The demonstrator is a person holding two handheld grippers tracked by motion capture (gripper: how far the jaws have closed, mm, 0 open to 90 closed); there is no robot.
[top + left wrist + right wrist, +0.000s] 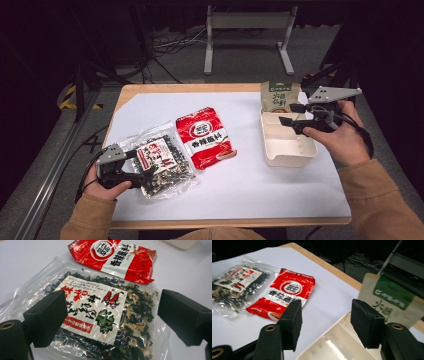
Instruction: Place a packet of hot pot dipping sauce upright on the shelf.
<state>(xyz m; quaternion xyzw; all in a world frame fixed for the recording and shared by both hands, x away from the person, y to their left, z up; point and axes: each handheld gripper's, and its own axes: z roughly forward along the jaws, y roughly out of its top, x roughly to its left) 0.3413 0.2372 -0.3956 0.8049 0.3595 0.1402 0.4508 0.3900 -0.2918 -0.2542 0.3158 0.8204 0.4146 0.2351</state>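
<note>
High view: the left gripper hangs wide over the clear seaweed packet at the table's near left, where slippery film could slide free; the right gripper, empty and wide, hovers above the tray.

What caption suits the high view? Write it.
Left gripper at the seaweed bag, right gripper open over the tray.

A clear bag of dried seaweed mix with a white and red label lies flat at the near left of the white worktop, just beside a red packet. A cream divided tray sits at the right, a green-topped beige pouch at its far end.
</note>
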